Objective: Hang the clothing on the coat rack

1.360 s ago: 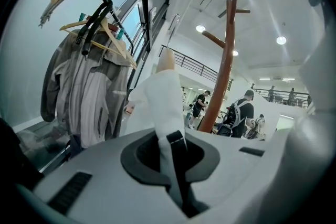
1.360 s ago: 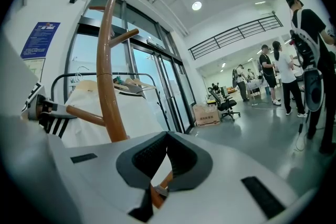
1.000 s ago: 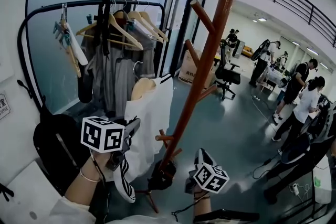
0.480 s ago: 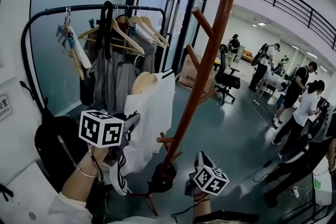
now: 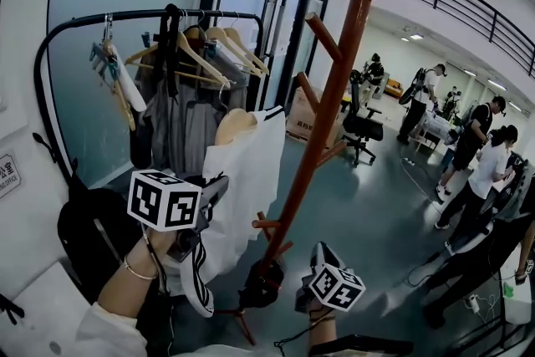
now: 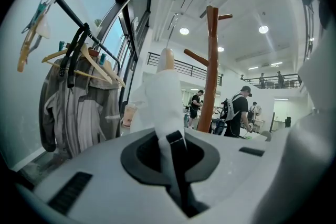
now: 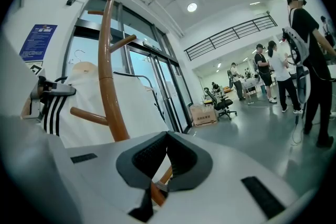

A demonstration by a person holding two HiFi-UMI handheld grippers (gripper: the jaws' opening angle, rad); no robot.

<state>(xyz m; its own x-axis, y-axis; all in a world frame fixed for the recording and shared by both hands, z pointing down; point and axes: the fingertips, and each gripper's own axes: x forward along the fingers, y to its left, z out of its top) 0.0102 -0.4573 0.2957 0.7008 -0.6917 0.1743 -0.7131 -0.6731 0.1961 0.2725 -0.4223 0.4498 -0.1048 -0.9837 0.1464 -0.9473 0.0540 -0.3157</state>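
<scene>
Head view: left hand-held gripper (image 5: 215, 190) is clamped on a white garment (image 5: 251, 167), low on the cloth near its black stripes. The garment hangs just left of the coat rack (image 5: 334, 88), not touching any peg that I can see. A beige rounded hanger shoulder (image 5: 232, 125) pokes out at the top of it. Left gripper view confirms it: jaws nipped on a fold of white fabric with a black band, the rest rising ahead.

Held high and close to the rack, probably to line it up with a peg (image 5: 322, 28); not hung yet.

Right hand-held gripper (image 7: 167, 160) has its jaws together with nothing in them. It sits low by the rack base, likely on standby to steady or help.

Materials:
- Garment: thin, soft, limp cloth; the grip bunches it.
- Rack: reddish-brown wood, smooth round pole, short angled pegs.
- Rail (image 5: 125, 15) behind: black bent metal tube, carrying wooden hangers and grey clothes.
- Floor: glossy grey.
</scene>
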